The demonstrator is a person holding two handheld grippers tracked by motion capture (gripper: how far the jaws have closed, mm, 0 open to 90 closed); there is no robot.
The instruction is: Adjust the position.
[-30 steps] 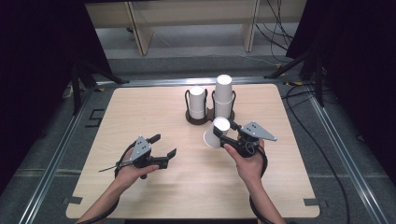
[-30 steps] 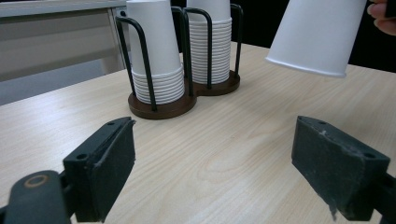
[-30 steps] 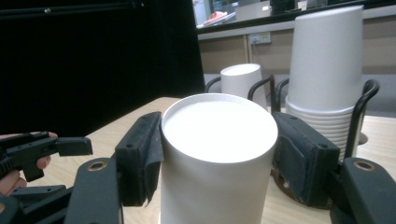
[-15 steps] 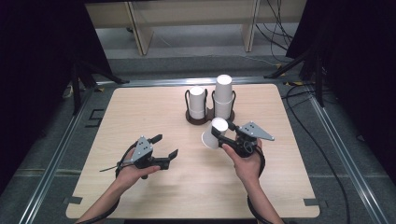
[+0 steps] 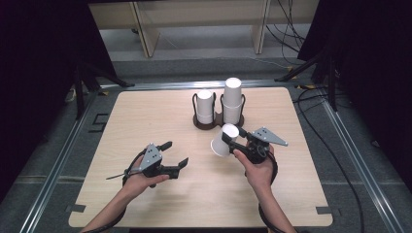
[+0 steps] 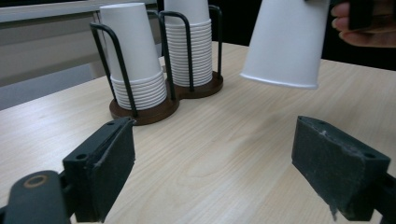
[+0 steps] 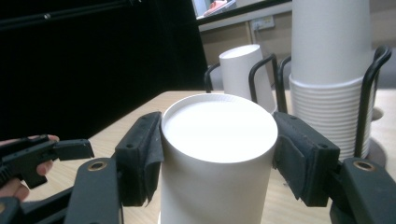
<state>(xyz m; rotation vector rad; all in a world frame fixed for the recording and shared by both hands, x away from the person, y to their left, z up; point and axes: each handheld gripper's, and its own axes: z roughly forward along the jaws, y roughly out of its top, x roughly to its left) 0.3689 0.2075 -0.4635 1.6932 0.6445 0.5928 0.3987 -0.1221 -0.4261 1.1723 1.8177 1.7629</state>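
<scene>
My right gripper (image 5: 230,138) (image 7: 219,144) is shut on a white paper cup (image 5: 222,143) (image 7: 215,186). It grips the cup near its closed end and holds it tilted above the middle of the wooden table (image 5: 145,111). The cup (image 6: 286,42) hangs mouth down in the left gripper view. My left gripper (image 5: 176,153) (image 6: 222,158) stands open low over the table, left of the cup, with nothing between its jaws. Behind them a dark wire rack (image 5: 214,121) holds two upside-down cup stacks, a short one (image 5: 204,106) (image 6: 135,60) and a taller one (image 5: 232,99) (image 7: 327,70).
The rack (image 6: 144,109) stands at the table's far middle. Bare wood lies to the left, right and front of the hands. Metal rails (image 5: 63,160) run along the table's sides, and cables (image 5: 335,160) lie on the floor at the right.
My left gripper has edged slightly to the right, toward the held cup. The right gripper and its cup have stayed in place.
</scene>
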